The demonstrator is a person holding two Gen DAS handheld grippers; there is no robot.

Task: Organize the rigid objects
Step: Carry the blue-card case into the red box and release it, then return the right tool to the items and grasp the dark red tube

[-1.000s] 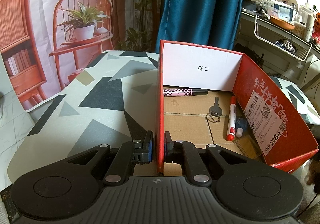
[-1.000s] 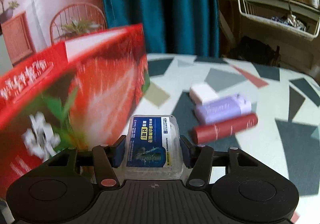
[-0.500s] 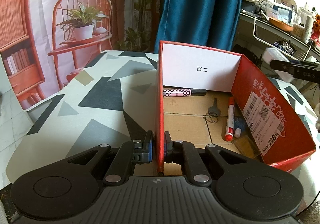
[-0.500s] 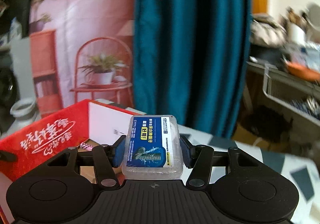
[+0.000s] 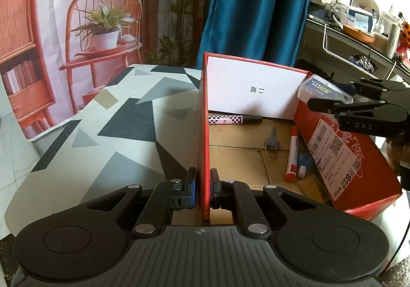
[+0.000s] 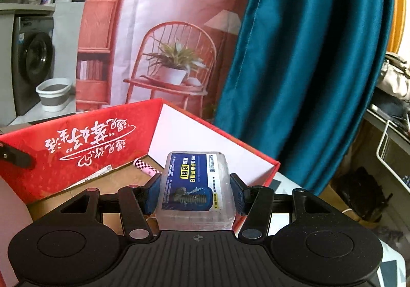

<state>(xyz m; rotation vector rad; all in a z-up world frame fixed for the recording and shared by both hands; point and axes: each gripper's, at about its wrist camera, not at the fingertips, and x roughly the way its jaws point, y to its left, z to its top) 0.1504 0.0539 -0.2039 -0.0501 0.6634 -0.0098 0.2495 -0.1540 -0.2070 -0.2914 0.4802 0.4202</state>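
The right gripper [image 6: 194, 193] clamps a clear plastic screw case with a blue label [image 6: 196, 184] above the far right corner of the open red cardboard box [image 5: 358, 158], mid-delivery. The left gripper [image 5: 202, 190], shut, pinches the box's left wall. Next comes lowering and release. Inside lie one checkered pen [image 5: 234, 119], one key [image 5: 272, 142] and one red marker [image 5: 292, 156].

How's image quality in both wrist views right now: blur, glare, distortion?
Left wrist: sharp, strong fisheye bending at the edges, dark vignette corners, window side blown out behind the right gripper; box interior evenly lit. Right wrist: clear plastic case sharp, curtain and backdrop slightly soft, same barrel distortion, no glare.
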